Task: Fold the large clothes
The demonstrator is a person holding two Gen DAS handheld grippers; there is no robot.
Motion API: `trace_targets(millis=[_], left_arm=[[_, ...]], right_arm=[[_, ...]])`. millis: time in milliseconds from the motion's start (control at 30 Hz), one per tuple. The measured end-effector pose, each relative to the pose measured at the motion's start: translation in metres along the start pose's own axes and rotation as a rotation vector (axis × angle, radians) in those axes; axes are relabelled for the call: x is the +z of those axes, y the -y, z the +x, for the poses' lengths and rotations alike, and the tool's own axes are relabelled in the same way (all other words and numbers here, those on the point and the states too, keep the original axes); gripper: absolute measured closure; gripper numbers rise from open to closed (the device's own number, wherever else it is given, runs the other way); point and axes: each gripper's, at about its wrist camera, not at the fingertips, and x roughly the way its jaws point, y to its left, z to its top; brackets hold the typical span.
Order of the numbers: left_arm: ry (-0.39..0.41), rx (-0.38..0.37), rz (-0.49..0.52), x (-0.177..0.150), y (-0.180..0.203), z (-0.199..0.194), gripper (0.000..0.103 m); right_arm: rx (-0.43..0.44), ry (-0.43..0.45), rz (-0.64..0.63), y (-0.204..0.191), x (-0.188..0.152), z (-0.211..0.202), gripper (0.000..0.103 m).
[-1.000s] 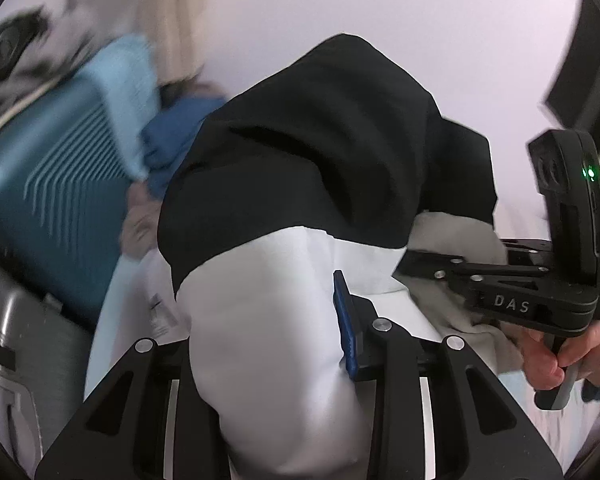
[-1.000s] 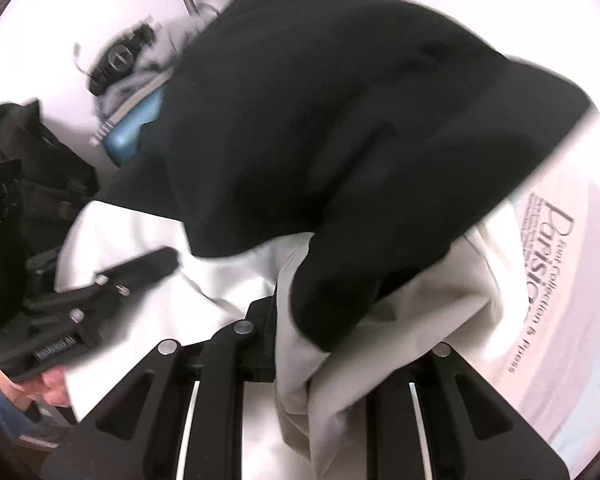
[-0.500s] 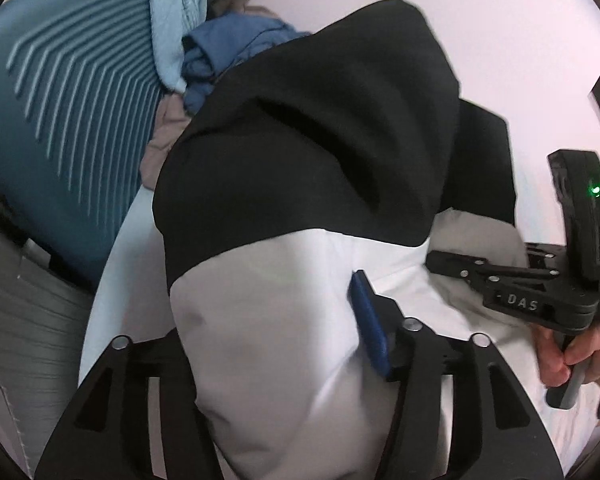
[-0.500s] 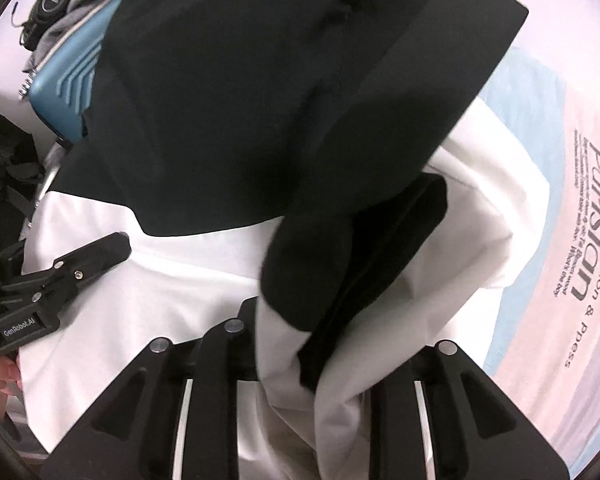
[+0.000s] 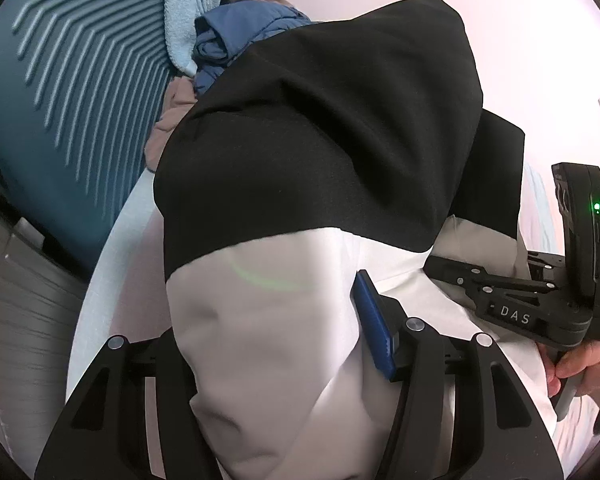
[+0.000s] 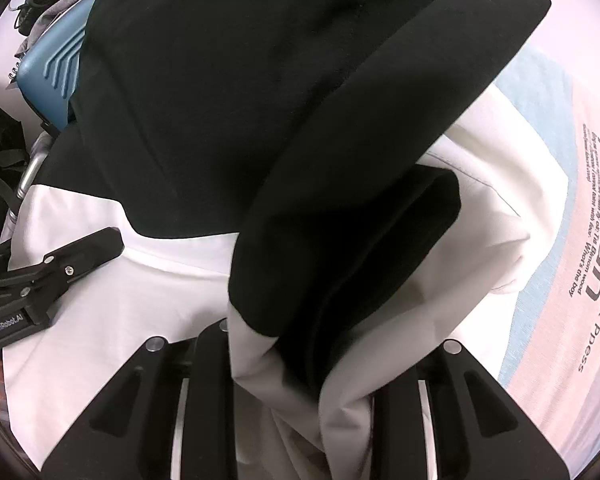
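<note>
As left fingers (image 5: 418, 364) and right fingers (image 6: 212, 364) part around the garment (image 5: 320, 120), bedsheet (image 6: 560, 320) lies beneath.

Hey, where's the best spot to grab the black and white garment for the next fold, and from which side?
Probably the free black edge at the far end of the garment, approached from the printed sheet side. There it lies as a flat flap over bare sheet, whereas the near white end is bunched.
</note>
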Motion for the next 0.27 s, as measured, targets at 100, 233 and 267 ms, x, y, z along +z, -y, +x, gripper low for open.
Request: trace_targets(millis=[100,233,267], left_arm=[[0.014,0.032,0.020,-0.002,0.009,-0.013,0.047],[0.016,0.089,0.018,-0.004,0.020,-0.036,0.037],[0.024,0.109,0.014,-0.004,0.020,-0.041,0.033]], right_arm=[[-0.058,0.024,-0.014,-0.006,-0.004,-0.009,0.062],[-0.161,0.054,-0.003,-0.011,-0.014,-0.026,0.035],[-0.171,0.054,0.006,-0.011,-0.016,-0.029,0.030]])
